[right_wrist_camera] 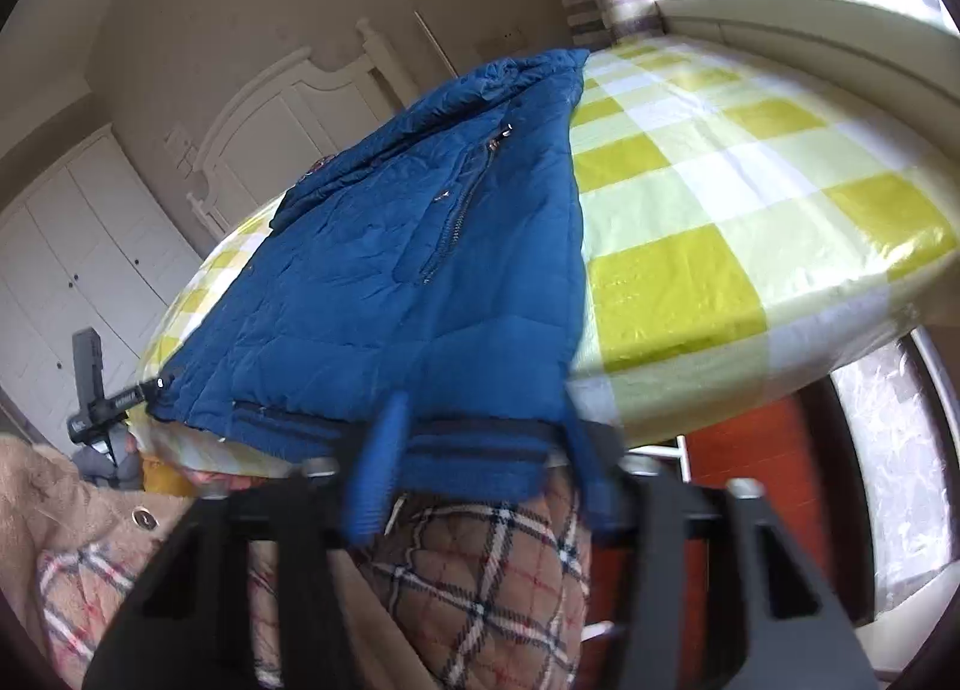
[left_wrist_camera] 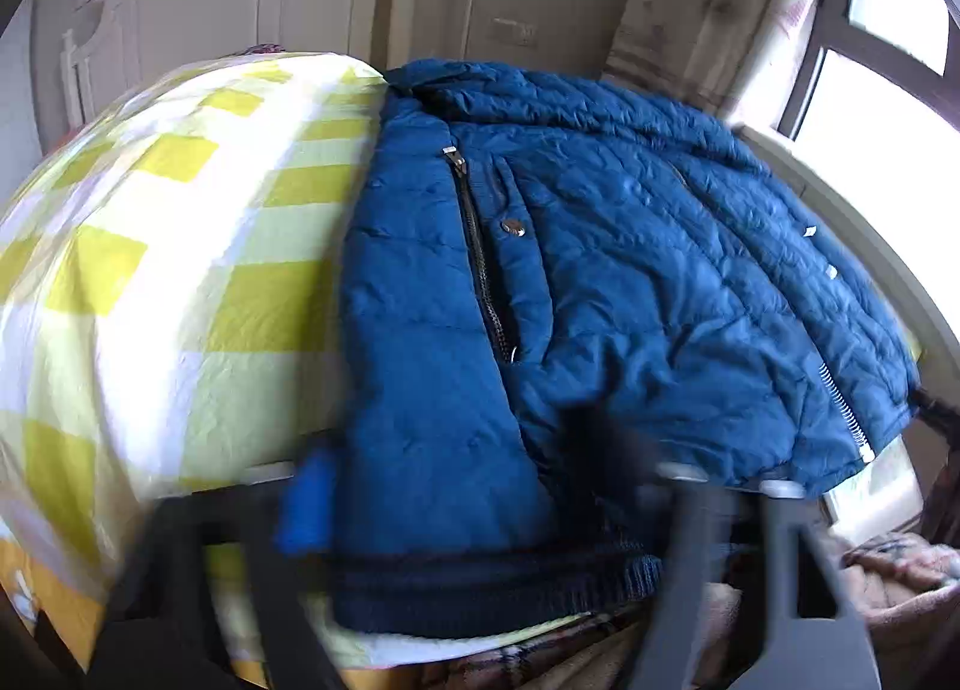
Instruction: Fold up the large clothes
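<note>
A blue quilted jacket (left_wrist_camera: pixel 600 282) lies on a bed with a yellow and white checked cover (left_wrist_camera: pixel 150 270), its dark ribbed hem (left_wrist_camera: pixel 480 588) hanging at the near edge. My left gripper (left_wrist_camera: pixel 480 510) is blurred at the hem, fingers wide apart with the hem between them. In the right wrist view the jacket (right_wrist_camera: pixel 390 270) lies left of the checked cover (right_wrist_camera: pixel 720 210). My right gripper (right_wrist_camera: pixel 480 468) is open, its blue fingertips (right_wrist_camera: pixel 378 468) on either side of the hem's corner (right_wrist_camera: pixel 480 450).
A tan plaid-lined coat (right_wrist_camera: pixel 480 588) lies below the bed edge under the right gripper. A white headboard (left_wrist_camera: pixel 240 0) stands at the far end. A window (left_wrist_camera: pixel 888 60) is on the right. A dark device (right_wrist_camera: pixel 90 384) stands at the left.
</note>
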